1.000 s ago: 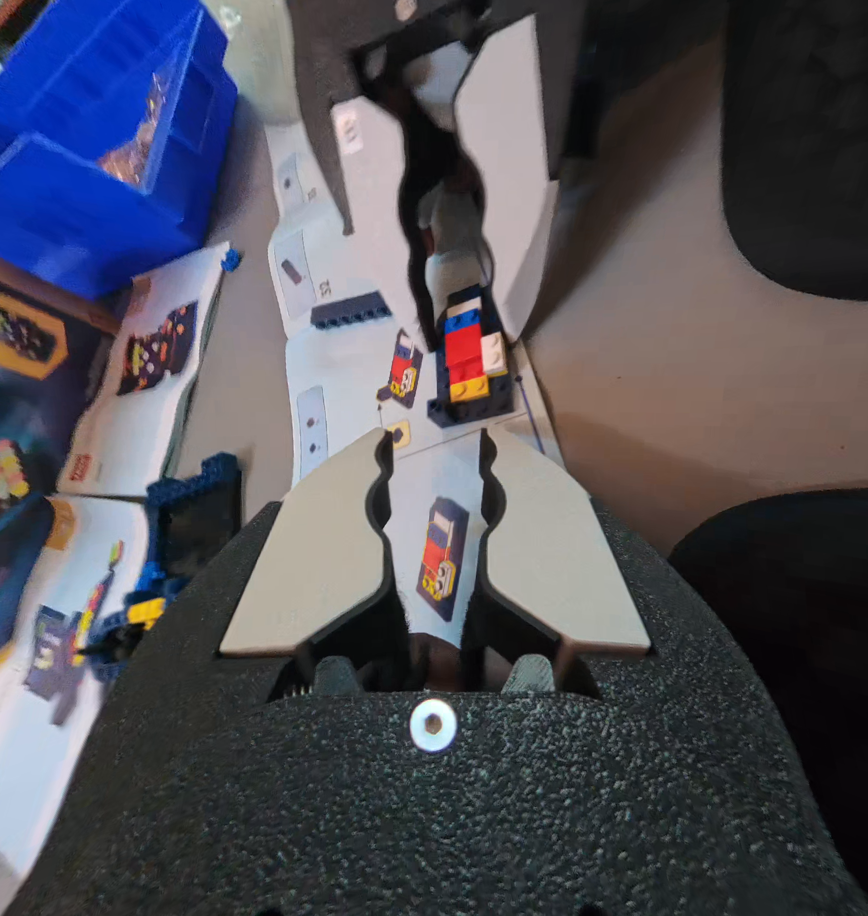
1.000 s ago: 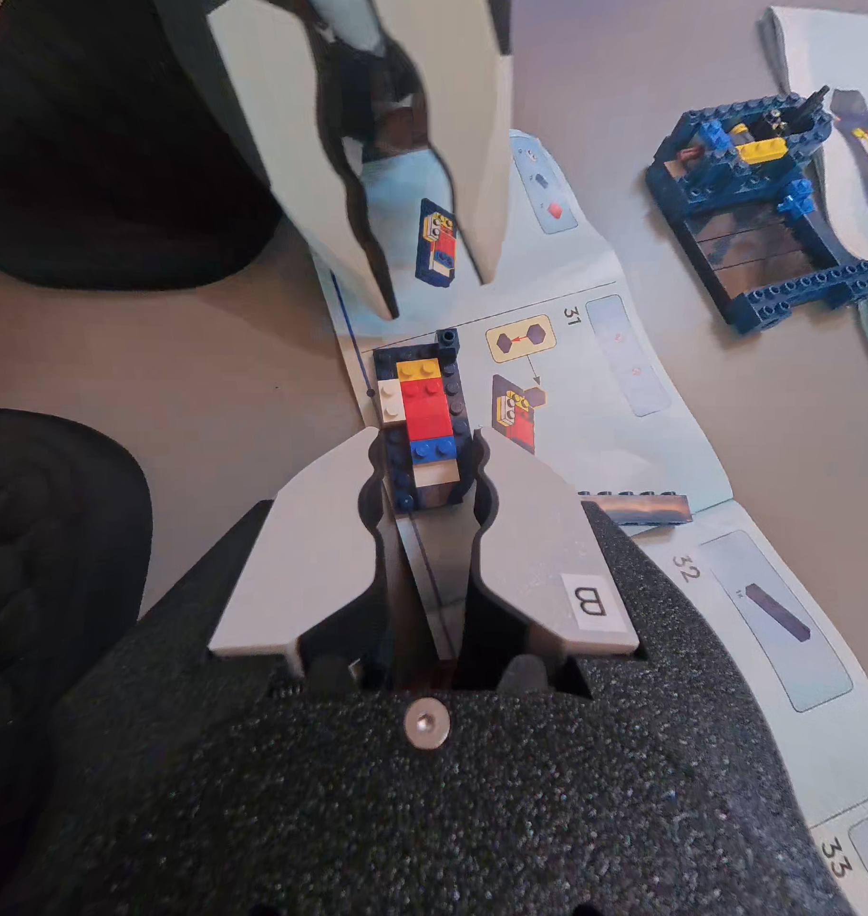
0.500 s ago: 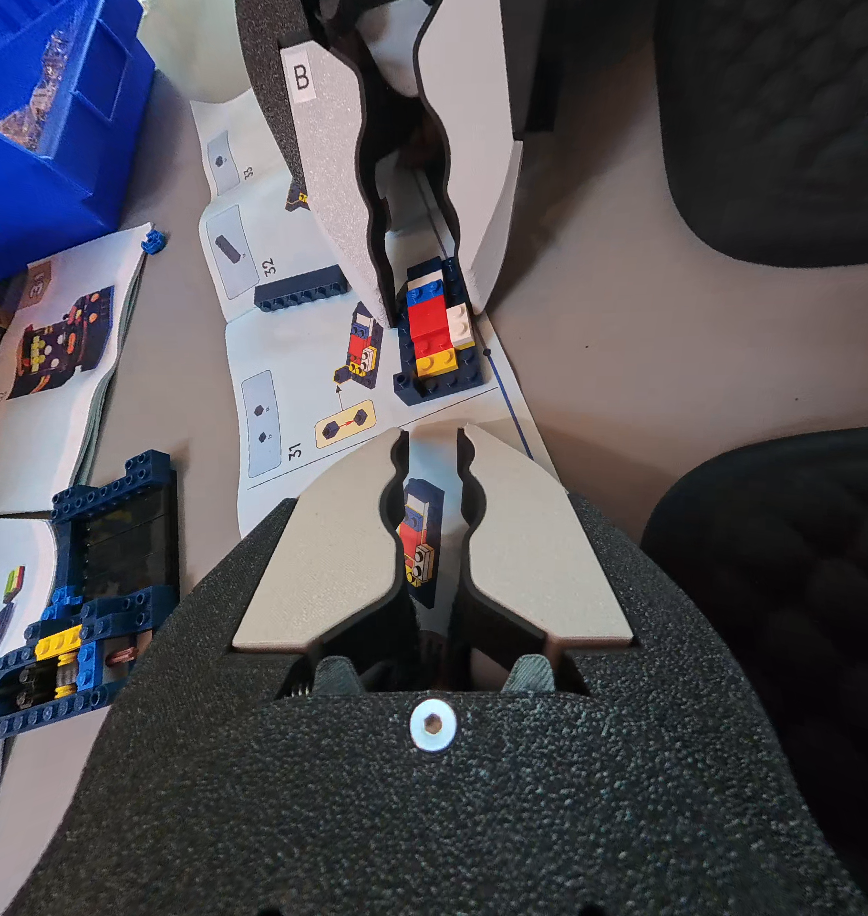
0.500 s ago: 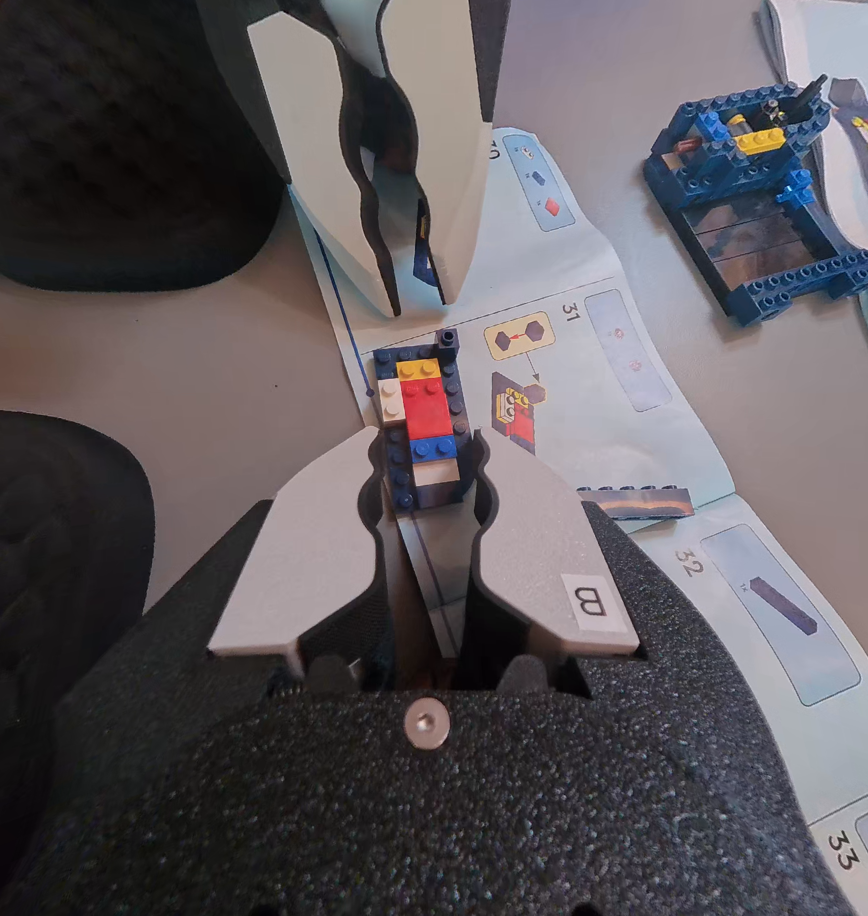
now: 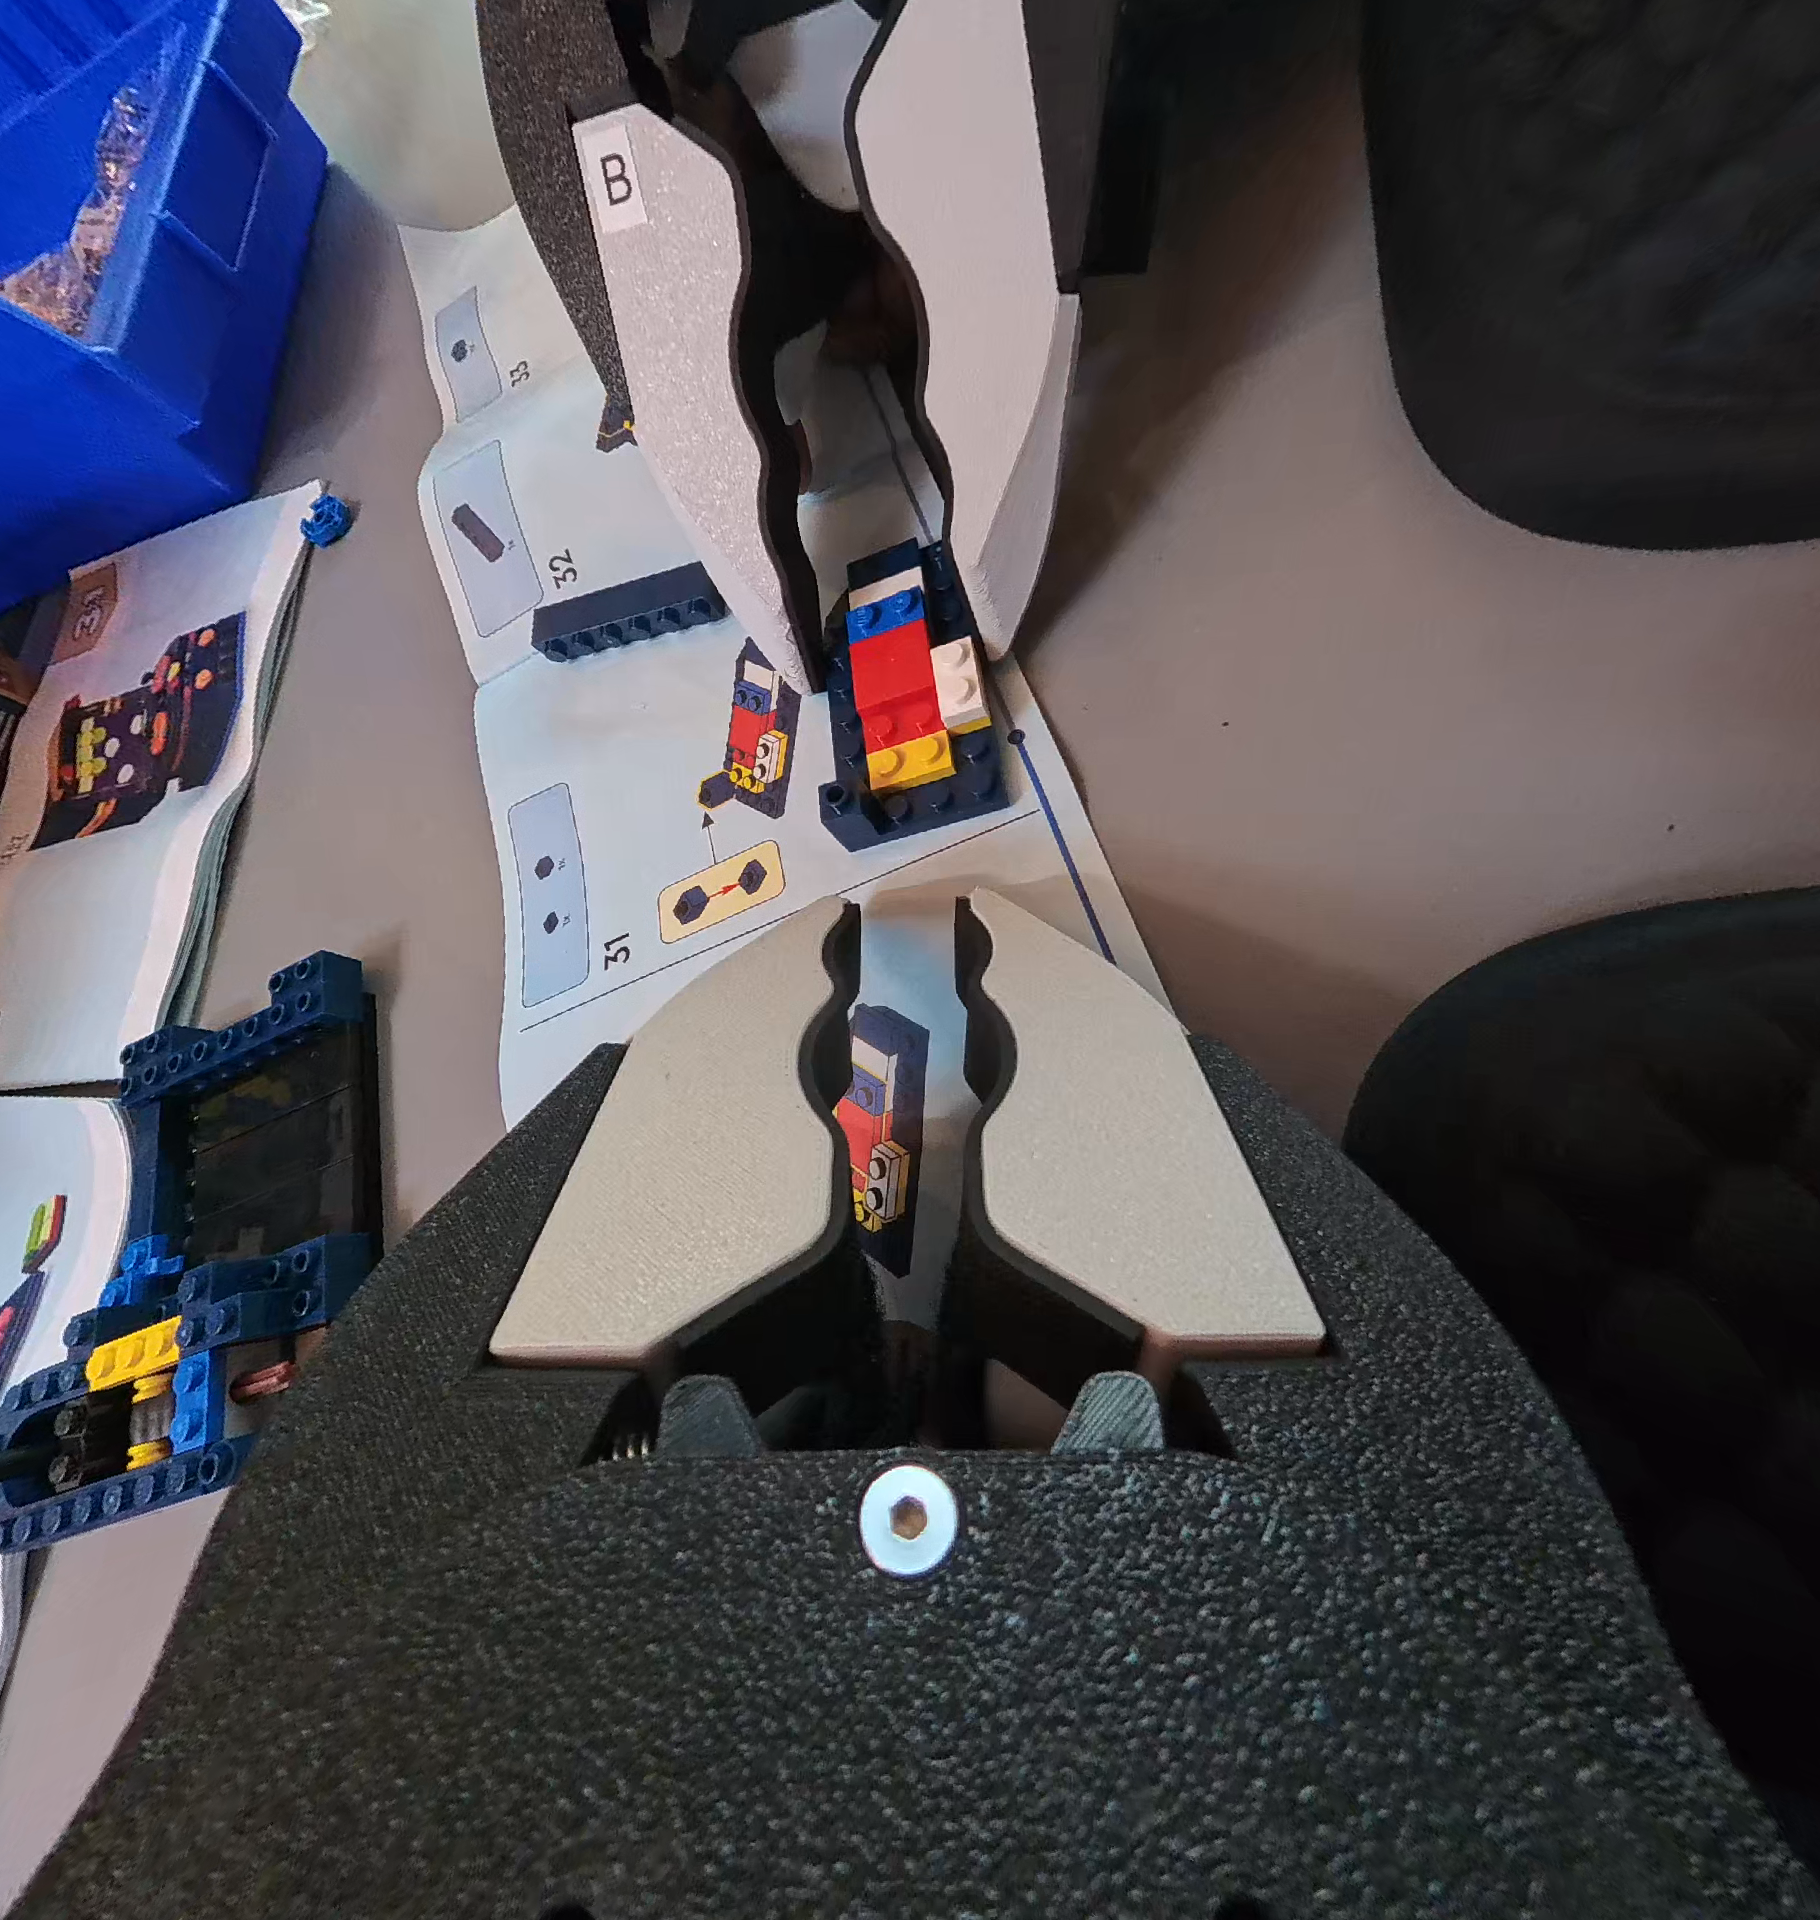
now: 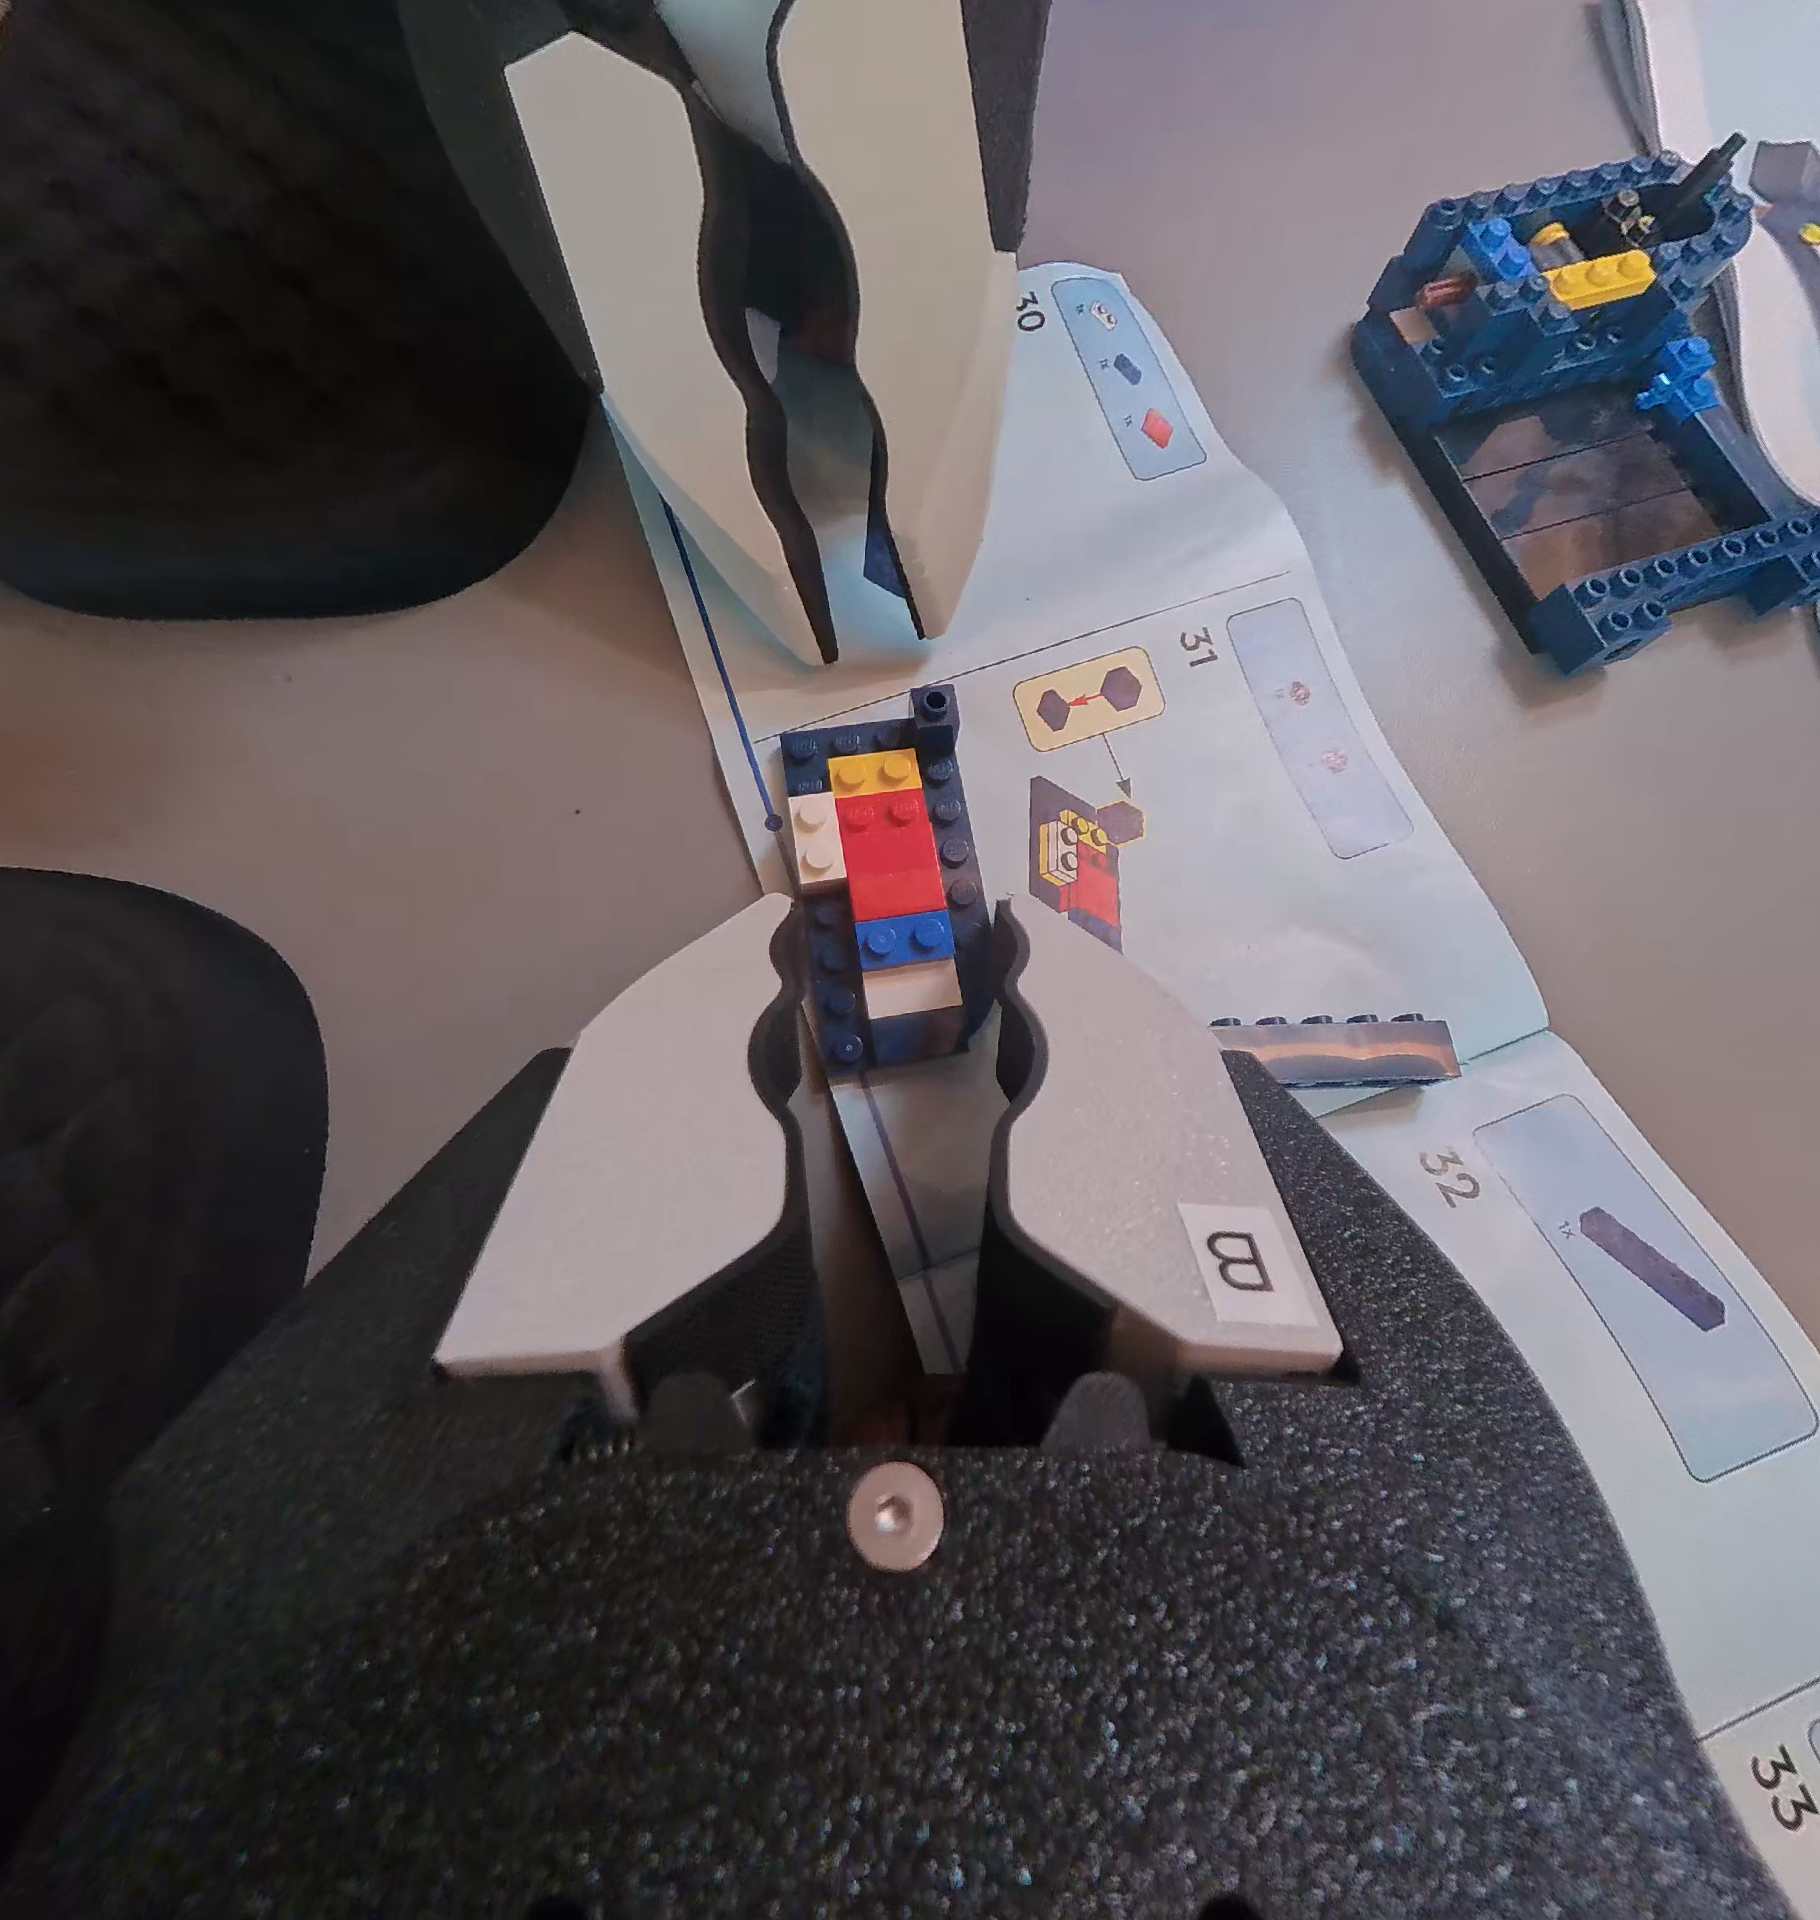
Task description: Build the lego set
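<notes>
Brick assembly (image 6: 890, 883): small dark-blue plate stacked with yellow, red, white and blue bricks, flat on the instruction sheet (image 6: 1249, 935), centre of the frame.
Right hand-held gripper (image 6: 895, 914): clamped across the plate's near end, pads against its two long sides.
Left hand-held gripper (image 5: 906, 904): fingers narrowly apart, nothing between them, just short of the assembly's far end, above the sheet.
Handling: likely light, rigid and hard-edged; smooth plastic, probably slippery; top bricks could pop off under sideways force.
Hold: best by the long sides of the base plate, low down, not by the stacked bricks.
Edges: single stud brick stands proud at one far corner; loose sheet beneath may slide.
Room: black cushions (image 6: 210, 312) crowd the left; long dark-blue brick (image 6: 1332, 1049) lies just right; larger blue build (image 6: 1612, 416) well apart, upper right; bare surface (image 6: 418, 779) between.
</notes>
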The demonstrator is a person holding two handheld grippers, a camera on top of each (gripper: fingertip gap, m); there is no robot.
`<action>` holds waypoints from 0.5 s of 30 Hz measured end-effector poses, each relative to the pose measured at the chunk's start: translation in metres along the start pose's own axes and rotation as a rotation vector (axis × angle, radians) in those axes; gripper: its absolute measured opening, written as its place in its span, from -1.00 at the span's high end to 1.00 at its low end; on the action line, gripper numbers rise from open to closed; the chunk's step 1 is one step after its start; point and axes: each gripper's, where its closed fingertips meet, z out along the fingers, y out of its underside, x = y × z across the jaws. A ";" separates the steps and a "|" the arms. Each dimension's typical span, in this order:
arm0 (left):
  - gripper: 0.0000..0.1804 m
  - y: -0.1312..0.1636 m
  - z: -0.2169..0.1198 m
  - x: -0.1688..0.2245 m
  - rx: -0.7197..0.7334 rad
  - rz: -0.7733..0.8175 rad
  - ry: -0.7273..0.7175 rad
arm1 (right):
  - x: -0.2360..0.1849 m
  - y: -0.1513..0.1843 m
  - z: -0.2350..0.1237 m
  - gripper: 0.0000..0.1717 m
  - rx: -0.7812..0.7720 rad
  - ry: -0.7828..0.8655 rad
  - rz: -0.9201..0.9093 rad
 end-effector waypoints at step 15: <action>0.81 0.000 0.000 0.000 0.000 0.004 -0.002 | 0.000 0.000 0.000 0.60 0.000 0.005 0.008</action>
